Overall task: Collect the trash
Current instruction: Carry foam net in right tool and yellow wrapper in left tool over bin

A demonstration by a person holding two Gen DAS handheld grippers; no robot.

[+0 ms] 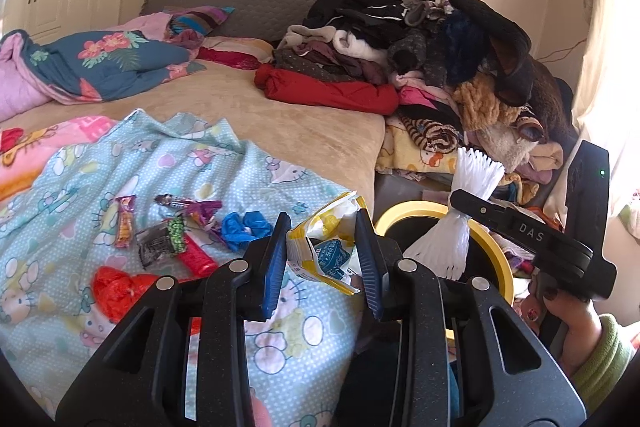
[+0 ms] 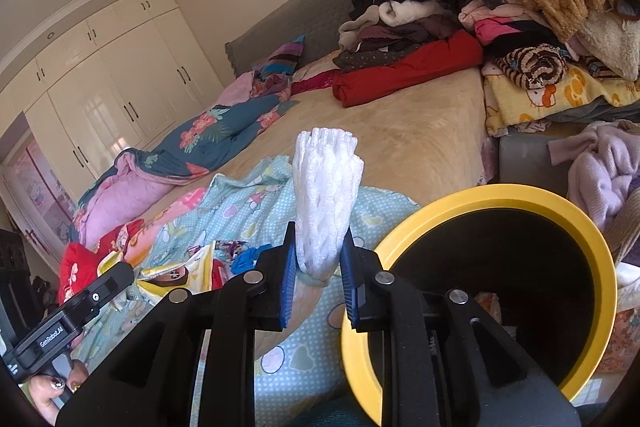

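Bedside, both grippers loaded — right gripper (image 2: 318,269) pinching white foam net (image 2: 326,195) upright; yellow-rimmed bin (image 2: 472,199) just right; left gripper (image 1: 322,259) clamps yellow wrapper (image 1: 320,247).

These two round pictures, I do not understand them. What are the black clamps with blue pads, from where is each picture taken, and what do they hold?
No robot is here: a person holds a hand tool in each hand. Each tool has two fingers and its own wide-angle camera looking along them.

One picture comes from the left gripper, shut on a yellow and white snack bag. The other comes from the right gripper, shut on a white foam net sleeve.

On the bed's cartoon blanket lie more wrappers. Beside the bed stands a bin with a yellow rim.
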